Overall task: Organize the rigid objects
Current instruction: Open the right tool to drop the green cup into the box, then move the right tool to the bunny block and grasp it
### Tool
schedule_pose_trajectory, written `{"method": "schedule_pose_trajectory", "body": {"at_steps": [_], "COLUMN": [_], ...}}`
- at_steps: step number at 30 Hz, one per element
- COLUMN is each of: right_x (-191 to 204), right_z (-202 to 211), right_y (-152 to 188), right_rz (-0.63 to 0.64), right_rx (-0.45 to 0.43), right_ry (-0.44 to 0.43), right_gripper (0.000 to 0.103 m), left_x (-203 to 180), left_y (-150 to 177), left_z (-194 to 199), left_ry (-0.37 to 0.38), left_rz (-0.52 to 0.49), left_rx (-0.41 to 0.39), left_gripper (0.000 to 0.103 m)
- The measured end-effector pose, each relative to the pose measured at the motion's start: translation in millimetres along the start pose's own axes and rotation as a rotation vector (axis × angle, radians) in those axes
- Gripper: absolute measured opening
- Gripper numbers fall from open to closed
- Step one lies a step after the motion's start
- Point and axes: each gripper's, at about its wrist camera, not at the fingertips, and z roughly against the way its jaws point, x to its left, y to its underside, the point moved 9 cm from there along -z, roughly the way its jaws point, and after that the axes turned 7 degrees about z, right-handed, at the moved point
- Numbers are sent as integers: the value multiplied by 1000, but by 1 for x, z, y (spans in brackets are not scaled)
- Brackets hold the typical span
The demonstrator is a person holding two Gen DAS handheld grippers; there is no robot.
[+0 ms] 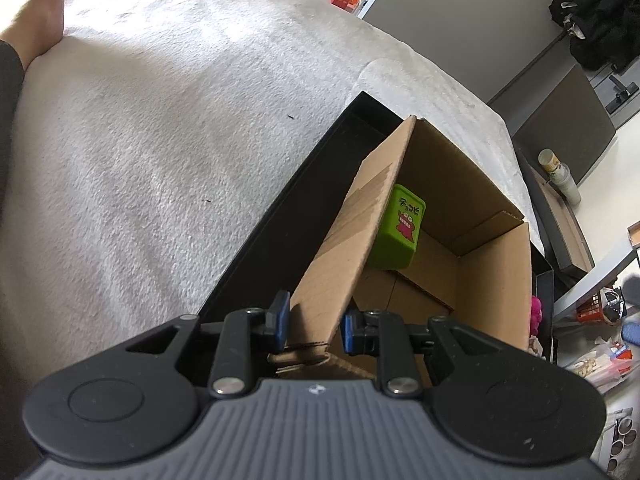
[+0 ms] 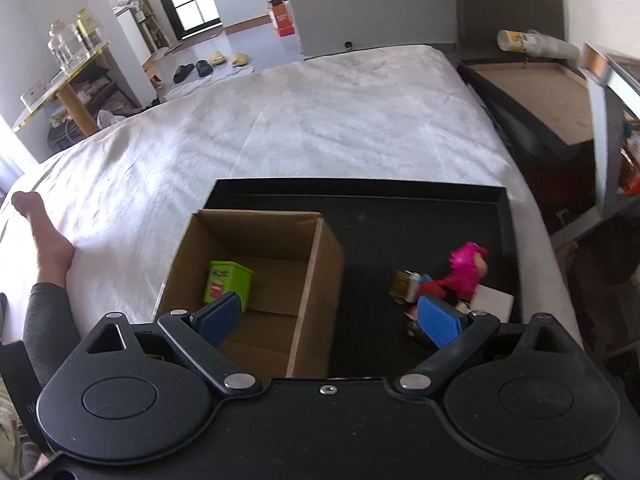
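Cardboard box (image 2: 256, 280), brown and open-topped, is seen standing at the left side of a shallow black rectangular tray (image 2: 400, 216), which rests on a bed covered by a white textured blanket (image 2: 300, 112). A green rectangular tin with a pink cartoon figure (image 1: 396, 228) is found inside the box, on its floor against the left wall. The left gripper (image 1: 314, 324) is positioned astride the near corner of that wall, its blue-padded jaws parted on either side of the cardboard and not observed to be pressing it. The right gripper (image 2: 332, 316) is held above the tray with jaws spread wide and nothing between them. A pink plush toy (image 2: 466, 268) and several small items, not identifiable, are noted on the tray right of the box.
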Motion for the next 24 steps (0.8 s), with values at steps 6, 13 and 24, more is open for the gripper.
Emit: {"method": "schedule_pose_trajectory", "body": {"at_steps": [6, 13, 24], "right_x": [-28, -59, -93], "right_z": [7, 16, 11], "right_y": [15, 24, 42], "right_rz": [-44, -96, -196], "right_rx": [1, -12, 0], "right_ry": [10, 21, 21], "right_gripper": [95, 95, 88], "left_x": [0, 1, 4], "left_y": [1, 2, 1], "left_z": [1, 2, 3], "left_ry": [-5, -7, -18], "left_rz": [0, -1, 27], "left_rx": [0, -2, -8], "left_gripper": [23, 23, 23]}}
